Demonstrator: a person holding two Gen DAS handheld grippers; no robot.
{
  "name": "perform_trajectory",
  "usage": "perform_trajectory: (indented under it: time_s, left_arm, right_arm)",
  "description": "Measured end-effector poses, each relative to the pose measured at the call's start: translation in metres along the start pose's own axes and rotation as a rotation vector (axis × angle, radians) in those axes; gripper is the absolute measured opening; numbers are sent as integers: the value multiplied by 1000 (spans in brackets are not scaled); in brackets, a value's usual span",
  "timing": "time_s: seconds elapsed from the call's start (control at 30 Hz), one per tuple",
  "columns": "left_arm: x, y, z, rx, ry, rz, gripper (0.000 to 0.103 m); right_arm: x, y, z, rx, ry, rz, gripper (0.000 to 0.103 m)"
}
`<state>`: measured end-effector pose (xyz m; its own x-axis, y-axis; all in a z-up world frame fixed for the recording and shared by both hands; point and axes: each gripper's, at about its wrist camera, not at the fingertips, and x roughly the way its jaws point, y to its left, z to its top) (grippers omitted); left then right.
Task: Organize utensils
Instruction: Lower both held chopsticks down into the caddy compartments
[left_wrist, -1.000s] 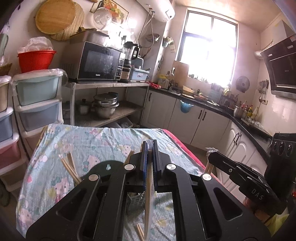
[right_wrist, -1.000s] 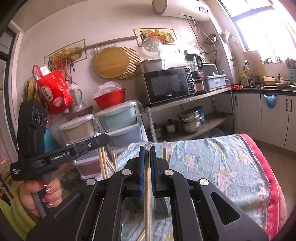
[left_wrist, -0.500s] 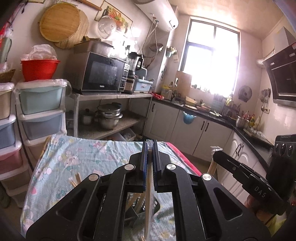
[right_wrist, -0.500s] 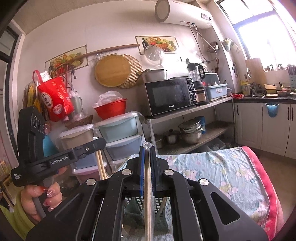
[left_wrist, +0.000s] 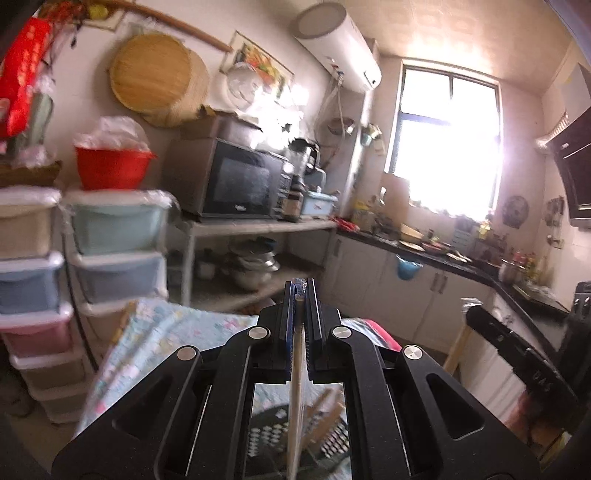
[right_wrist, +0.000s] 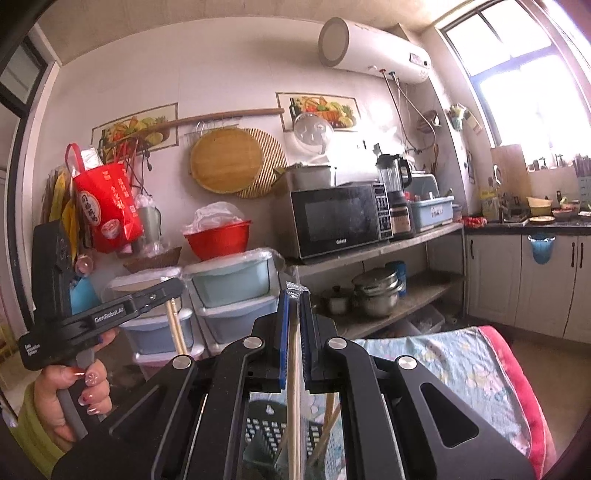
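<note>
Chopsticks (left_wrist: 297, 387) pinched in my left claw (left_wrist: 303, 295), another pair (right_wrist: 293, 398) in right claw (right_wrist: 294, 299). Both rose over last second; worktop (right_wrist: 461, 365) dropped low, slotted holder (right_wrist: 266, 432) now directly beneath. Reckon lowering sticks in comes next.

The worktop (right_wrist: 461, 365) is draped in a pale blue cartoon-print cloth (right_wrist: 439, 354) with a pink-red border (right_wrist: 517, 376) along its right edge. On the cloth stands a dark perforated utensil basket (right_wrist: 266, 432) — light wooden chopsticks (right_wrist: 328, 424) lean inside it. The left wrist view shows the same cloth (left_wrist: 155, 343), blurred, and the basket (left_wrist: 266, 435).
</note>
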<state>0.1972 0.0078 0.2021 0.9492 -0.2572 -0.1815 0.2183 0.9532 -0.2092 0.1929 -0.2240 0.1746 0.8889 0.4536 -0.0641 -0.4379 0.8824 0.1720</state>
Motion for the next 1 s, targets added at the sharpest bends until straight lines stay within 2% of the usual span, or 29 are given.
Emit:
perform_trajectory:
  time_s: [0.4, 0.7, 1.0]
  left_arm:
    - [5, 17, 2, -36, -39, 69, 3]
    - [14, 23, -6, -34, -44, 113, 3]
    - [30, 24, -28, -13, -9, 138, 3]
  right_arm:
    - [22, 2, 2, -60, -79, -40, 6]
    - [38, 0, -9, -53, -70, -35, 6]
    - [53, -7, -33, -39, -40, -67, 6]
